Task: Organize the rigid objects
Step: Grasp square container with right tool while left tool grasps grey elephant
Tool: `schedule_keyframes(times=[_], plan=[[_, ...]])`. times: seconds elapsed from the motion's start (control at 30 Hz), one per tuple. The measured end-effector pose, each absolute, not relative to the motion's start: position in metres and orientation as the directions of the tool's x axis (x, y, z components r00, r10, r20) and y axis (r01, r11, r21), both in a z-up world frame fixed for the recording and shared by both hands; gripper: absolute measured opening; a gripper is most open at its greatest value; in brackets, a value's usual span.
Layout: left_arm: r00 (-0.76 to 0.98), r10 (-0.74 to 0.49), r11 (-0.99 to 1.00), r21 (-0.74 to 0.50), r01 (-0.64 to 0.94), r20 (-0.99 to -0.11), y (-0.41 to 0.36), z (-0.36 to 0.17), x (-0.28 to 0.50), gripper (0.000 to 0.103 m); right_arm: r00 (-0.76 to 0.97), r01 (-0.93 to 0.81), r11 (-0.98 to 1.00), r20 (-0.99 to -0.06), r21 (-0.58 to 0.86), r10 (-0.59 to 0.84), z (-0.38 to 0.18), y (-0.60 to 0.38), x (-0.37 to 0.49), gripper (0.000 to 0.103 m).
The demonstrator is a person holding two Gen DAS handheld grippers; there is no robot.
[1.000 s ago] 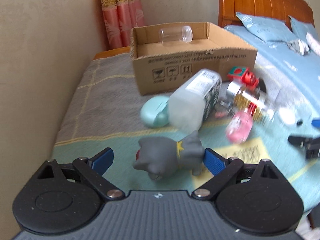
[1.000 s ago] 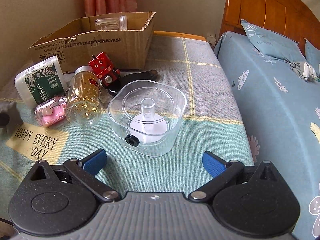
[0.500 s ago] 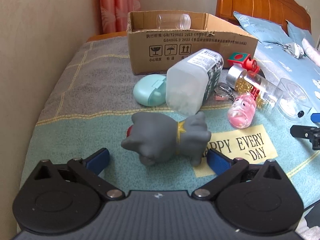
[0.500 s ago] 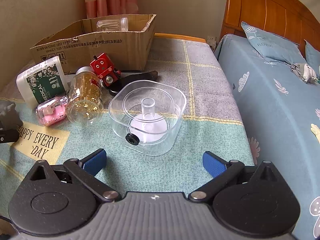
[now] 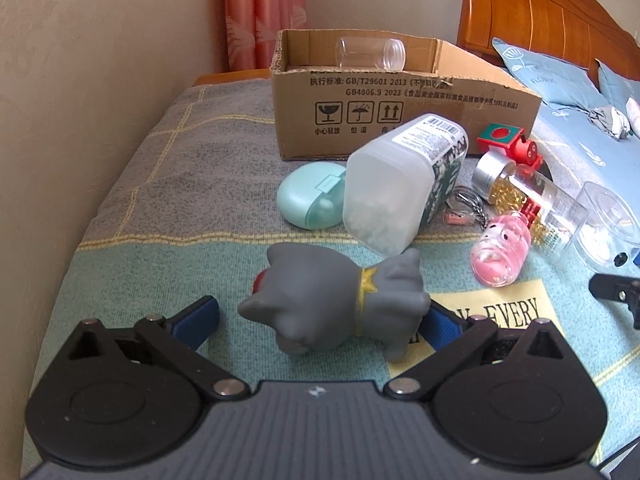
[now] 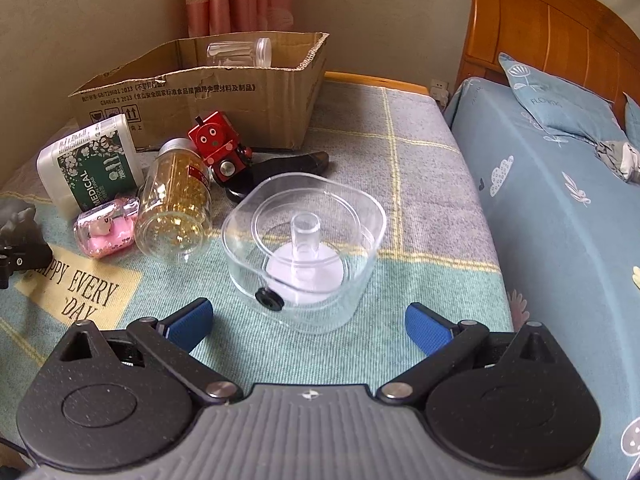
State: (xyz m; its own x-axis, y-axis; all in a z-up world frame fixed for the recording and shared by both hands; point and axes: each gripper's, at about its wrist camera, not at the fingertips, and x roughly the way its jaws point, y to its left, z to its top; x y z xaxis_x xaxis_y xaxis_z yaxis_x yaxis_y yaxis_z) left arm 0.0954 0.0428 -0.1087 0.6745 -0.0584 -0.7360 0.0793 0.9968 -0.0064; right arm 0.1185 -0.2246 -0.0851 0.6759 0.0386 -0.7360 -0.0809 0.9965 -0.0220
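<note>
Left gripper (image 5: 320, 320) is sitting with jaws spread wide around the grey toy figure (image 5: 336, 304), which is lying on its side on the green blanket (image 5: 140, 272); the left pad is standing clear of the toy, the right pad is partly hidden behind it so contact there is not readable. Just beyond the toy, a mint oval case (image 5: 310, 200) is resting on the blanket, touching the frosted swab box (image 5: 400, 184) that is lying tilted toward the near side. Farther back, the cardboard box (image 5: 384, 112) is sitting open with a clear plastic tube (image 5: 370, 53) lying inside. Right of the swab box, a key ring (image 5: 466, 204) is lying flat, then a pink pig bottle (image 5: 498, 256), a jar of gold beads (image 5: 520, 196) on its side, and a red toy train (image 5: 510, 144) near the box corner. Right gripper (image 6: 310, 322) is hovering with jaws wide apart and nothing between them, the clear square container (image 6: 304, 256) sitting just beyond its fingertips. A black-handled tool (image 6: 292, 164) is lying behind that container. Far right, the blue bed sheet (image 6: 560, 220) is running alongside the blanket, with a pillow (image 6: 560, 104) against the wooden headboard (image 6: 552, 32).
</note>
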Motion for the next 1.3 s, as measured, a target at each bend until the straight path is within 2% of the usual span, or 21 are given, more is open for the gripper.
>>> schedule_keyframes(times=[0.33, 0.57, 0.73, 1.1, 1.3], plan=[[0.678, -0.053, 0.997, -0.005, 0.073, -0.733, 0.041, -0.109, 0.095, 0.103, 0.665, -0.162, 0.986, -0.741, -0.023, 0.092, -0.085, -0.231, 0.14, 0.103], [0.681, -0.055, 0.997, -0.006, 0.074, -0.731, 0.042, -0.109, 0.096, 0.103, 0.593, -0.448, 0.893, -0.761, -0.041, 0.262, -0.082, -0.244, 0.149, 0.103], [0.682, -0.051, 0.998, -0.007, 0.067, -0.73, 0.042, -0.109, 0.097, 0.103, 0.515, -0.56, 0.828, -0.791, -0.019, 0.33, -0.079, -0.247, 0.176, 0.103], [0.671, -0.043, 0.998, 0.003, 0.066, -0.74, 0.041, -0.107, 0.099, 0.103, 0.387, -0.697, 0.717, -0.837, 0.009, 0.387, -0.073, -0.225, 0.142, 0.103], [0.708, -0.033, 0.991, 0.07, 0.115, -0.705, 0.035, -0.099, 0.096, 0.102, 0.466, -0.68, 0.729, -0.812, -0.074, 0.352, -0.066, -0.219, 0.134, 0.103]])
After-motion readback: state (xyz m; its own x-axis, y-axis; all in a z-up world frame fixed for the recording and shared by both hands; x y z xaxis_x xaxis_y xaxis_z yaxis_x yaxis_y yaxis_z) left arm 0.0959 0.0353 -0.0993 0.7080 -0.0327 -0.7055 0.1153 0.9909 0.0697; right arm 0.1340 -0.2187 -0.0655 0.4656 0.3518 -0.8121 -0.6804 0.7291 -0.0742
